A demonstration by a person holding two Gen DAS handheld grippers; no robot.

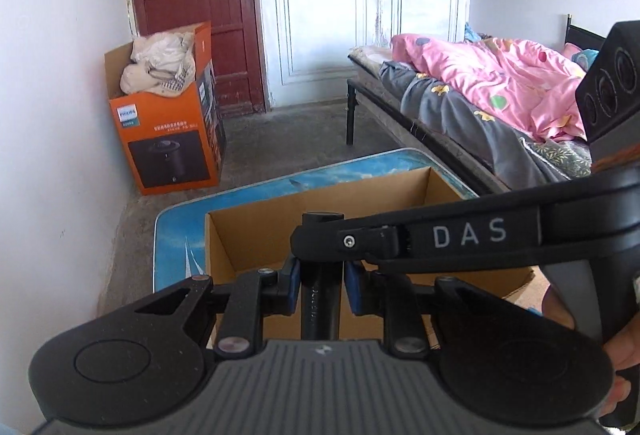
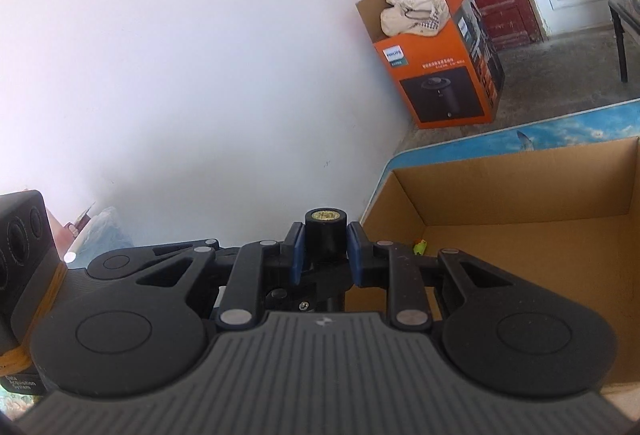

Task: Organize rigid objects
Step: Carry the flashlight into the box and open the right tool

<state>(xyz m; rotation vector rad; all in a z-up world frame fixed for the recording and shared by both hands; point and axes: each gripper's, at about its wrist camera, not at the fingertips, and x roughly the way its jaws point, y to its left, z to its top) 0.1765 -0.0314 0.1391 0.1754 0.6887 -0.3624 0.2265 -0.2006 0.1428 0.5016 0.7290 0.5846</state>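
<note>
Bed (image 1: 500, 107) along the right wall, pink quilt (image 1: 500, 83) heaped over a grey sheet. Dark red door (image 1: 196, 7) at the back, white panelled wall beside it. Orange carton (image 1: 172, 151) on the concrete floor against the left wall, pale cloth (image 1: 160, 63) stuffed in its open top. Low table with a blue sky print (image 1: 176, 247) in front of me; on it an open brown cardboard box (image 1: 256, 235), tall walls, floor mostly bare from what I can see, with one small green-yellow bit (image 2: 420, 246) at its near left edge in the right view, too small to identify. My right claw (image 2: 325, 255) points at the box's left front corner, blue pads (image 2: 297, 255) pressed on both sides of a short black cylinder (image 2: 325, 239) with a brass threaded insert in its end face; it is gripped tight and held just outside the box wall. My left claw (image 1: 321, 289) is likewise clamped, pads on a black tube (image 1: 320, 299) that runs up between them above the box's near wall. Right claw's arm, lettered DAS, crosses the left view and meets the top of that tube, so both claws seem to hold the same black piece, though I cannot confirm the join
</note>
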